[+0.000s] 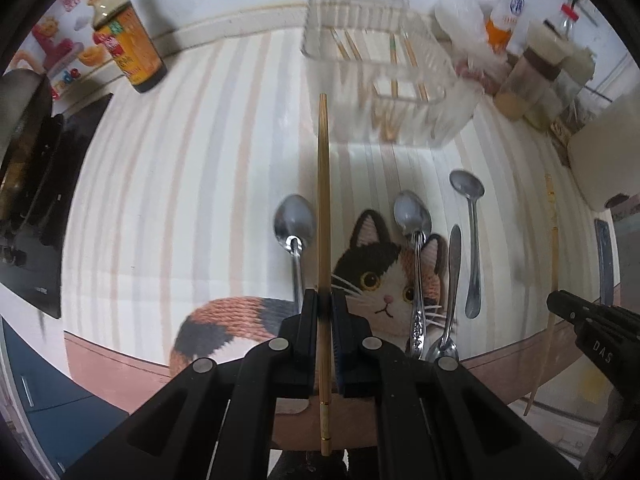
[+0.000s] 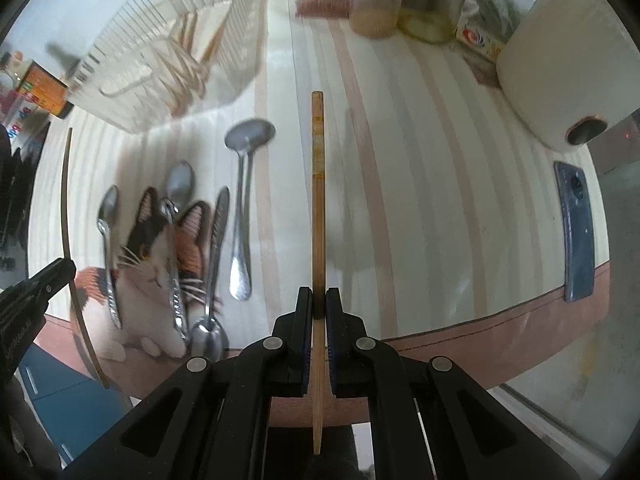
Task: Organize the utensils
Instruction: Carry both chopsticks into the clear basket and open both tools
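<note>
My left gripper is shut on a golden chopstick that points forward above the mat. My right gripper is shut on a wooden chopstick that also points forward; in the left wrist view this gripper and its chopstick show at the right. Several steel spoons and a knife lie on the cat-patterned mat. A clear slotted basket at the back holds several chopsticks; it also shows in the right wrist view.
A sauce bottle stands back left beside a black stove. Jars and bottles crowd the back right. A white paper roll and a blue phone lie at the right. The table edge runs close below.
</note>
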